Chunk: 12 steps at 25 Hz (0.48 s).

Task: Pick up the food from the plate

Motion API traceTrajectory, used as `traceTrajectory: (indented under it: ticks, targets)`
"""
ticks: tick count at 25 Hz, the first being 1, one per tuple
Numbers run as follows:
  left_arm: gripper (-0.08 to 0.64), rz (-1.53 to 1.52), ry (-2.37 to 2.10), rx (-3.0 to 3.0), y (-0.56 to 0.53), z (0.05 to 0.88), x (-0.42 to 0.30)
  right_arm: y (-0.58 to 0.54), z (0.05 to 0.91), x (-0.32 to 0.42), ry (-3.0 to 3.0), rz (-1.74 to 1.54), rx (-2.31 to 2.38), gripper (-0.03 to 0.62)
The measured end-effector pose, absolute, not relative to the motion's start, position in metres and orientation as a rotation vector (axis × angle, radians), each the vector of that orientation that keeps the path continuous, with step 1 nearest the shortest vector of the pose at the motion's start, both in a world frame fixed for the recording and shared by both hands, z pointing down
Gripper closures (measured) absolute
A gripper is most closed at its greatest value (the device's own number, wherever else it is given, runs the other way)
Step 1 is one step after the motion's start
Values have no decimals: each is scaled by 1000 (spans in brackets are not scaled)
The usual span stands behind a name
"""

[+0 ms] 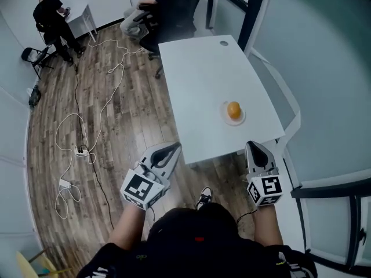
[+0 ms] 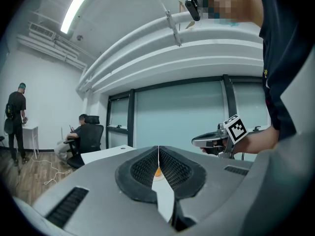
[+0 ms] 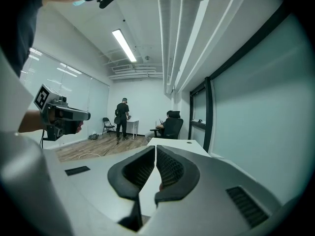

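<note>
Both the left gripper (image 1: 175, 148) and right gripper (image 1: 251, 146) hover short of the desk (image 1: 200, 77), fingers clenched empty; the food (image 1: 233, 110) sits on its plate (image 1: 225, 118) near the desk's edge. Arriving unopened could shove it off.

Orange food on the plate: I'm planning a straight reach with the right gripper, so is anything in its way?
Nothing visible. The white table is bare between the right gripper, held at its near edge, and the plate with the orange food. The gripper's jaws are shut.
</note>
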State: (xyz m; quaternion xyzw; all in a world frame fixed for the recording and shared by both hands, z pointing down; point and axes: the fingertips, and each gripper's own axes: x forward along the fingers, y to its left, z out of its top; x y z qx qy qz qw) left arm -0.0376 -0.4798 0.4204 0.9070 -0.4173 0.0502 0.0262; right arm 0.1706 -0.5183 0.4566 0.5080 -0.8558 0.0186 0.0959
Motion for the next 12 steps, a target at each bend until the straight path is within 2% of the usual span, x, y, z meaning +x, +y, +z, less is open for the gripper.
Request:
traceTrajectory:
  ticks: [10, 12]
  targets:
    - [535, 239, -1355, 2685, -557, 457, 34, -635, 525, 232, -2499, 149, 1388, 563]
    - [535, 254, -1360, 2649, -565, 467, 37, -657, 541, 232, -2487, 170, 1378, 531]
